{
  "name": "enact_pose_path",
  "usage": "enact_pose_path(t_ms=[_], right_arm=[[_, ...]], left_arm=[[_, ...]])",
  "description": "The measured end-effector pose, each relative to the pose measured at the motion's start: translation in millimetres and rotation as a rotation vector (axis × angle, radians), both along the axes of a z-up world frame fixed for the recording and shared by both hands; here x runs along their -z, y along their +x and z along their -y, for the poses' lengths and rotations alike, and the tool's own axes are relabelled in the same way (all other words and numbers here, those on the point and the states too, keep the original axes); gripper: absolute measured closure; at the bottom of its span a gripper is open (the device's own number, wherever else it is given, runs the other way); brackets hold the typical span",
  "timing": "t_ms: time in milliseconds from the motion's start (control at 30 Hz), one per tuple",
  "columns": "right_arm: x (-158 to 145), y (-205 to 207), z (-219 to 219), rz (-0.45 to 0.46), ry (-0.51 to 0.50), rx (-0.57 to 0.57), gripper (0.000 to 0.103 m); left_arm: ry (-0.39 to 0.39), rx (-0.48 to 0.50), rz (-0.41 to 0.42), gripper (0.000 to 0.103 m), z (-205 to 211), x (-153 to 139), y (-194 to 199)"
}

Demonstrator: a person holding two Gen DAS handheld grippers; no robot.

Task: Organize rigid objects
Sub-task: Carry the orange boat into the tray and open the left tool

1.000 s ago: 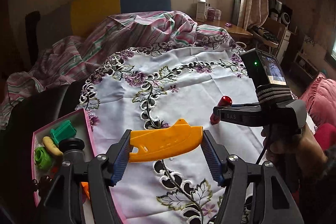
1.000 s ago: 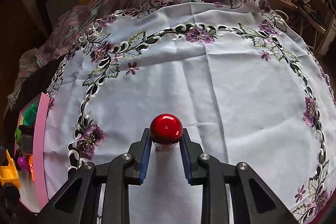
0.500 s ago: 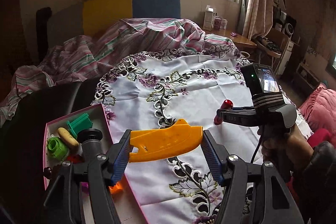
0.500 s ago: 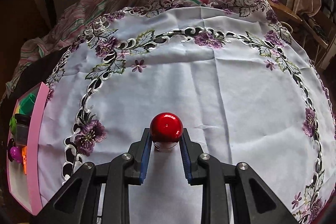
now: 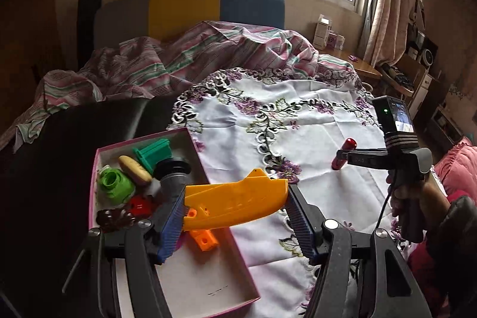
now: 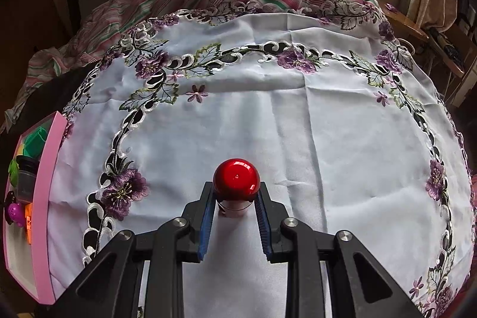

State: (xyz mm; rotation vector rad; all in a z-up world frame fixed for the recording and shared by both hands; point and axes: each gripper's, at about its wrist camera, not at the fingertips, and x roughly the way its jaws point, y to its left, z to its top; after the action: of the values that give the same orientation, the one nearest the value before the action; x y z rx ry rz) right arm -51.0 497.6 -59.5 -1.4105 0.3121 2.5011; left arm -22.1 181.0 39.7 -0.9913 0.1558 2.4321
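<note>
My left gripper (image 5: 235, 204) is shut on an orange toy boat (image 5: 232, 203) and holds it over the right wall of the pink box (image 5: 238, 255). The box holds a green block (image 5: 155, 152), a tan oval piece (image 5: 135, 167), a green cup (image 5: 114, 185), a grey funnel (image 5: 173, 171), a red piece (image 5: 140, 204) and an orange block (image 5: 204, 239). My right gripper (image 6: 235, 200) is shut on a red round-topped cylinder (image 6: 236, 179) above the white cloth. That gripper (image 5: 342, 157) and its cylinder (image 5: 344, 152) also show in the left wrist view.
A white embroidered cloth (image 6: 268, 115) covers the table. A striped blanket (image 5: 179, 58) lies behind it. The pink box (image 6: 44, 186) sits at the cloth's left edge in the right wrist view. A wooden desk (image 5: 360, 64) with small boxes stands at the far right.
My left gripper has moved left with the orange boat, from over the cloth to over the pink box. My right gripper still holds the red cylinder, almost unmoved.
</note>
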Motion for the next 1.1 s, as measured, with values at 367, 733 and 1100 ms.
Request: enact_pose_path(t_ms=[367, 733, 1100], right_arm=[[0.5, -1.1, 2.0, 0.004, 0.022, -0.007, 0.077], [0.2, -2.0, 3.9, 0.008, 0.041, -0.006, 0.077], [0.1, -2.8, 5.0, 0.01, 0.048, -0.005, 0.077]], left_arm=[[-0.015, -0.221, 0.054, 0.038, 123.8, 26.7, -9.8], [-0.039, -0.192, 0.16, 0.038, 122.8, 74.9, -7.7], [-0.062, -0.175, 0.235, 0.038, 108.5, 103.7, -36.9]])
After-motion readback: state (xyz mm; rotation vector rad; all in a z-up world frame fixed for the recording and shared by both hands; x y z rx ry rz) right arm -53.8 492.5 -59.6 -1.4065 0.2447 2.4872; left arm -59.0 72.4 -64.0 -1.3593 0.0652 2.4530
